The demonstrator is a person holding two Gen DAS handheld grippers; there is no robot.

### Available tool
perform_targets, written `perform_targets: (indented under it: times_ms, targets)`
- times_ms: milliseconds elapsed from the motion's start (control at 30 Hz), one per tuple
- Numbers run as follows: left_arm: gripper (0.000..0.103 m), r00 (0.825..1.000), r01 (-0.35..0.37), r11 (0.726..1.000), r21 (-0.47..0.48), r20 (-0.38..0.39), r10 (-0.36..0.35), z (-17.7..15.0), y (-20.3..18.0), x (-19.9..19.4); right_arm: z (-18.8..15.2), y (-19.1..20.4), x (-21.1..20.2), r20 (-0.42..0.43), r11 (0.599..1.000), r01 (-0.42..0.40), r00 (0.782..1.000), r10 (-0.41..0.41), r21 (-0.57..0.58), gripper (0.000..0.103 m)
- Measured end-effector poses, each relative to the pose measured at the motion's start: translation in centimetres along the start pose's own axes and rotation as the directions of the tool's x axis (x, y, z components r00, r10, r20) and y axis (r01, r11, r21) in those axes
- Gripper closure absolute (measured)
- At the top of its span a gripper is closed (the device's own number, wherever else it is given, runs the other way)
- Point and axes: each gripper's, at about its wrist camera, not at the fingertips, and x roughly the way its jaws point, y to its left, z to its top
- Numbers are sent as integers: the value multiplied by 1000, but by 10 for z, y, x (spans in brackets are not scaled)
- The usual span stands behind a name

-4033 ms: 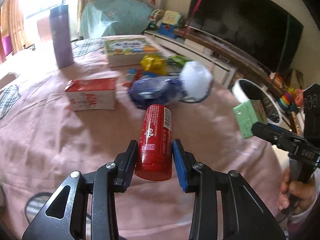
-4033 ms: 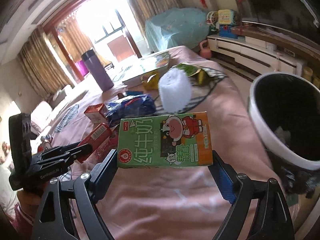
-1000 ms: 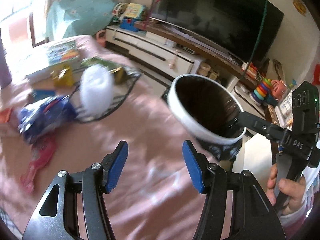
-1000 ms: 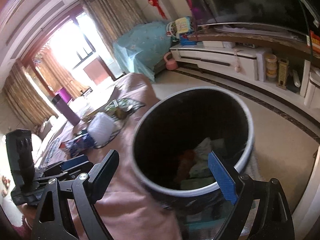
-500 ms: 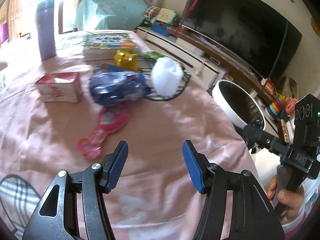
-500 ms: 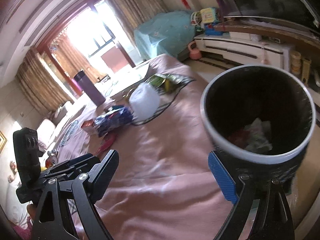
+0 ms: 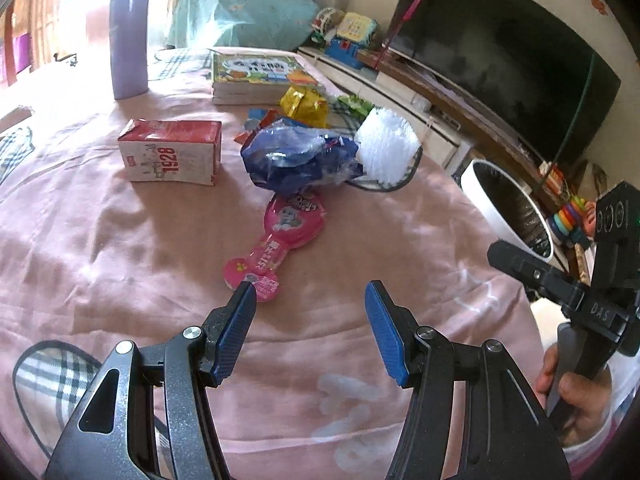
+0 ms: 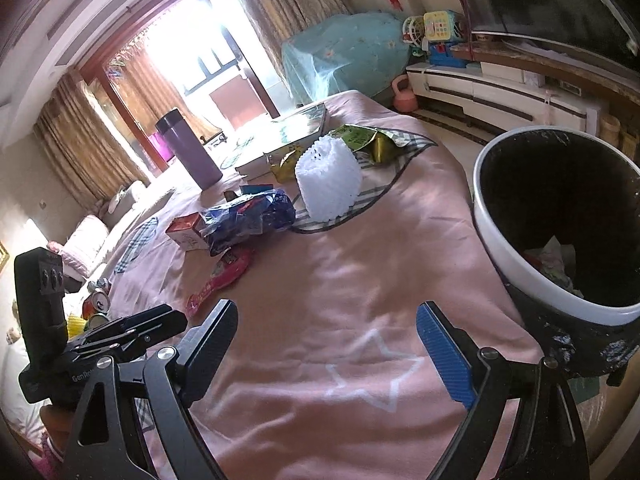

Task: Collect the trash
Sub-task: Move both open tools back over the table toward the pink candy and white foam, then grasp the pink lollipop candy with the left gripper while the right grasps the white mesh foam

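Note:
My left gripper (image 7: 310, 332) is open and empty, low over the pink tablecloth (image 7: 120, 248). A pink paddle-shaped wrapper (image 7: 276, 240) lies just ahead of its left finger. Beyond it lie a crumpled blue bag (image 7: 300, 160), a red and white carton (image 7: 172, 152), a white foam net (image 7: 386, 150) and a gold wrapper (image 7: 304, 104). My right gripper (image 8: 326, 344) is open and empty over the tablecloth (image 8: 360, 300), beside the white-rimmed trash bin (image 8: 516, 264), which holds trash. The blue bag (image 8: 248, 216) and foam net (image 8: 328, 176) also show in the right wrist view.
A purple flask (image 7: 130, 36) and a picture book (image 7: 256, 76) stand at the table's far side. The bin (image 7: 496, 196) sits off the table's right edge. A TV (image 7: 500, 64) and low cabinet line the wall. Cans (image 8: 96, 304) lie at the left.
Four seconds ago each gripper held an item: a red can left, a green carton right. Both are now empty and have swung back from the bin toward the table's trash.

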Motion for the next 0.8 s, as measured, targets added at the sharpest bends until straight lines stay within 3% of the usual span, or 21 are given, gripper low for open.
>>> perform_targets:
  times_ms: [333,567,767,800]
  targets:
    - [46,998,-55,996,65,-32,57,16,5,19,20,10,26,-13,1000,9,1000,-9,-15,11]
    - [46,996,-53,993,103,-68,61,26,5,41,49,15,56,-10,999,24,1000,-25,-41,12]
    - [73,995,-42,990,133,-81,53,24,3,49,70,11,88,-13,999,40,999,-41,-36,13]
    - [82,995,-42,990,138,-81,54,23,2,49,73,10,95,-14,998,45,999,-45,-35,15]
